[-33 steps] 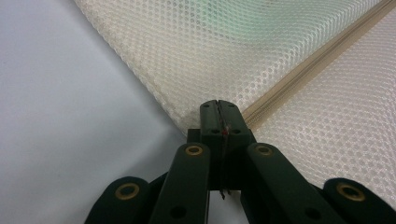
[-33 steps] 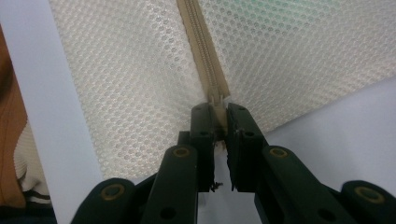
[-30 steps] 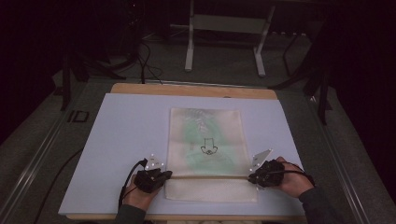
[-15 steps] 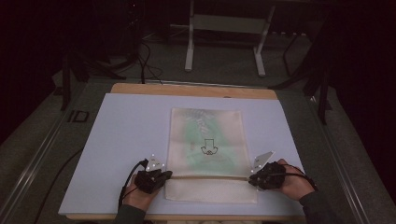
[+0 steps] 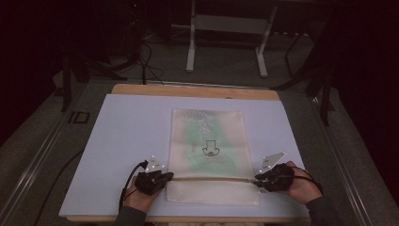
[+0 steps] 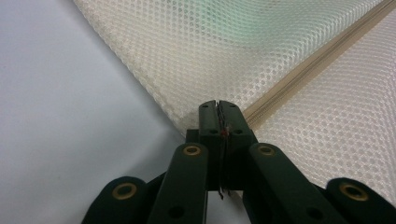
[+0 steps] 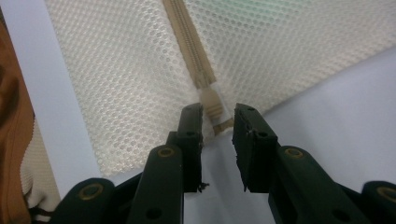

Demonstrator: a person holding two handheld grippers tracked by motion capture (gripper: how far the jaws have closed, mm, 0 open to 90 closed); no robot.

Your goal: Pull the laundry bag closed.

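On table: mesh laundry bag (image 5: pixel 208 155) lies flat mid-mat on the pale blue mat (image 5: pixel 117 136), near edge close to the person, zipper (image 5: pixel 211 179) running side to side across its lower part, between the two grippers
bag contents: sth green w/ a dark printed motif shows thru the mesh in high view, can't tell what exactly
handling: prob v. light, soft, floppy, no stiffness; mesh will drape and bunch if lifted by one point; not fragile; open weave snags on jaw corners, fabric not slippery
where to grip: zipper tape ends at the side seams = firmest bits; plain mesh stretches, avoid; for opening, hold one end taut and take the slider/pull tab at the other
left gripper (image 6: pixel 218 107): jaws pressed together, pinching the bag's edge right where the zipper tape (image 6: pixel 317 58) meets the side seam; thin bit of fabric between the pads; acts as anchor
right gripper (image 7: pixel 218 116): jaws spread part way and have just been opening; zipper end tab (image 7: pixel 214 105) sits in the gap, pads not pressing it, left pad maybe brushing mesh, can't tell for sure
hands: left hand (image 5: pixel 141 195) and right hand (image 5: pixel 301 186) low at near edge, one at each end of the zipper
judgement: right side looks released or re-gripping; bag flat, zipper appears closed along the visible stretch
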